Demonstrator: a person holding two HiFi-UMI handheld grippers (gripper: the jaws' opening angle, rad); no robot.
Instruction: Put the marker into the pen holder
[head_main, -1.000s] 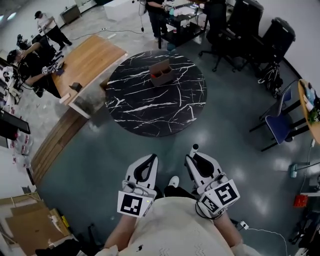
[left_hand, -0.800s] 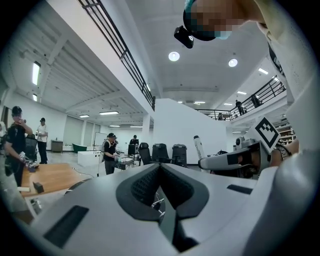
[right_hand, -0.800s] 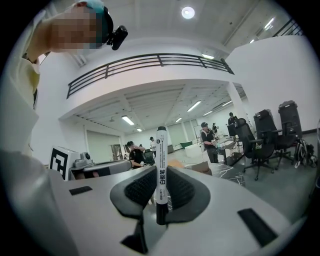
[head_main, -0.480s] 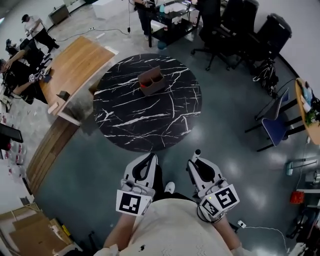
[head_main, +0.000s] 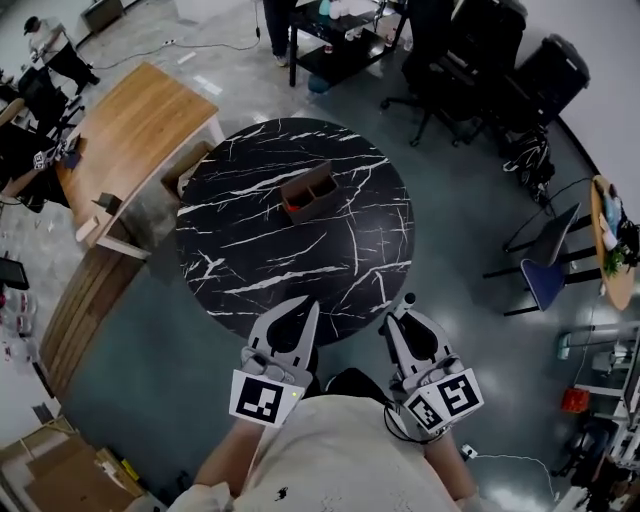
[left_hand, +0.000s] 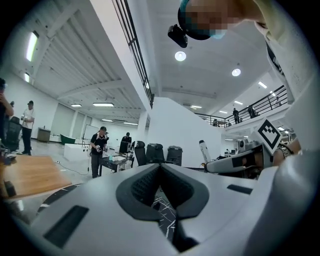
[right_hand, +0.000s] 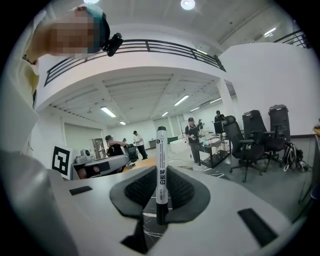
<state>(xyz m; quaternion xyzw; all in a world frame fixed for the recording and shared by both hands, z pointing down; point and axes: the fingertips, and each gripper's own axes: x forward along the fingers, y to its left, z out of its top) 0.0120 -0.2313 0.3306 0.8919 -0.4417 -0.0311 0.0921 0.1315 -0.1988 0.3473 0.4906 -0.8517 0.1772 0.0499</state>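
Note:
The brown pen holder (head_main: 308, 192) stands upright near the middle of the round black marble table (head_main: 250, 270). Both grippers are held close to the person's body at the table's near edge, well short of the holder. My right gripper (head_main: 404, 312) is shut on a white marker (right_hand: 161, 150) with a black cap, which stands upright between the jaws and points up past the tips. The marker's cap (head_main: 408, 298) also shows in the head view. My left gripper (head_main: 303, 312) is shut with nothing between its jaws. In the left gripper view, the right gripper (left_hand: 240, 161) with the marker (left_hand: 203, 150) appears at the right.
A wooden desk (head_main: 130, 135) stands left of the table, with people working beyond it. Black office chairs (head_main: 480, 50) and a black cart (head_main: 345, 40) lie behind the table. A blue chair (head_main: 548, 282) is at the right, cardboard (head_main: 50, 480) at bottom left.
The person has stepped toward the table, so it now sits right in front of the gripper tips. Both grippers keep their pose; the marker stays clamped in the right one.

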